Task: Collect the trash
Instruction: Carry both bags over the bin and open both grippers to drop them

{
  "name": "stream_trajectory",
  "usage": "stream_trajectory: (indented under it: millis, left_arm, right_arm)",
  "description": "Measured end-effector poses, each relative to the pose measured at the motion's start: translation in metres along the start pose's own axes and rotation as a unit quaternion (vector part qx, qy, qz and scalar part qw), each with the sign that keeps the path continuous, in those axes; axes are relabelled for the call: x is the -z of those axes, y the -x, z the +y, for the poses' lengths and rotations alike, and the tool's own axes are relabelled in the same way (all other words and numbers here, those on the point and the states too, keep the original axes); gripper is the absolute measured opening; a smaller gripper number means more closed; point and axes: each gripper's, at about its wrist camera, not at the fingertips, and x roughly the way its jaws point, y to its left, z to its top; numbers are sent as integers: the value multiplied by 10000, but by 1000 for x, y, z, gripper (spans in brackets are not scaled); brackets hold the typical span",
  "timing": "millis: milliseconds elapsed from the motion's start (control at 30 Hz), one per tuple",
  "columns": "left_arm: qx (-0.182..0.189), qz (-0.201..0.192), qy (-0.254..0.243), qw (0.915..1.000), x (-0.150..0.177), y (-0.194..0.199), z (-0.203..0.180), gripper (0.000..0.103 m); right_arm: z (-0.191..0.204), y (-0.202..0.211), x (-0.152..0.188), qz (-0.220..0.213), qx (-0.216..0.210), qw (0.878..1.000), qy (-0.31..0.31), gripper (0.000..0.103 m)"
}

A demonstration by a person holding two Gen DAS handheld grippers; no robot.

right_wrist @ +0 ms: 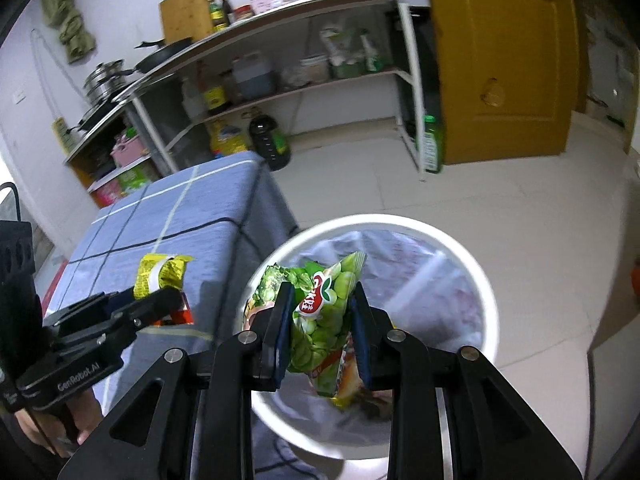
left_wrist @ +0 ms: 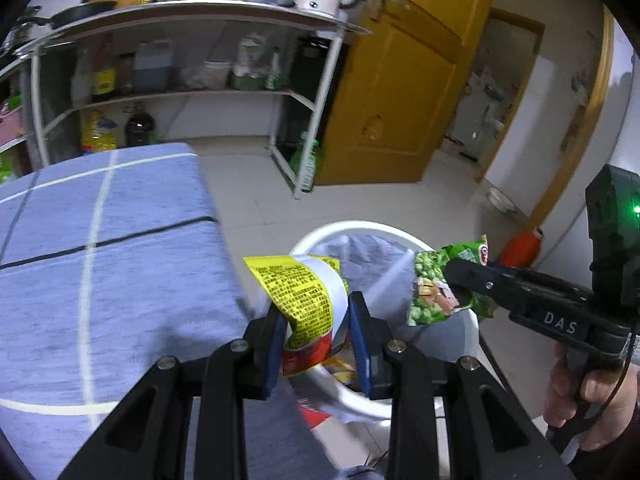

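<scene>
Trash in both grippers, carry-to-bin step, judged near its end. Left gripper (left_wrist: pixel 316 320) clamped part-way on a yellow wrapper (left_wrist: pixel 300 296); pads pressing its crumpled middle, top flap free above the jaws, red end hanging below. Right gripper (right_wrist: pixel 320 328) likewise part-closed on a green bag (right_wrist: pixel 320 320); bag upright between the pads, lower corner dangling. Bin (right_wrist: pixel 486 280) white, round, lined with a clear sack, standing on the tile floor just beside the table (left_wrist: pixel 120 240) with the blue checked cloth; some litter already inside, kind unclear.

Position: in the right view the green bag hangs over the bin mouth; in the left view the yellow wrapper sits over the near rim, at the table edge, not clearly inside the opening.

Advice for the drop: bring the left gripper further over the centre of the mouth before letting go; wrapper is light and may drift onto the rim or floor; lower both a little, then open the jaws wide; release one at a time if the grippers crowd each other; check nothing clings to a pad.
</scene>
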Motion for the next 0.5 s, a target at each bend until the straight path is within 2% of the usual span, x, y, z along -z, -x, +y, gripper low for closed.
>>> stream_trajectory:
  millis: [200, 500]
  left_arm:
    - [70, 213, -123, 9997, 1, -26, -23, 32]
    - [107, 411, -141, 9990, 2, -51, -34, 36]
  right_arm:
    - [-29, -12, 7, 186, 121, 9994, -252, 30]
    - [-46, -30, 11, 363, 307, 9983, -343, 35]
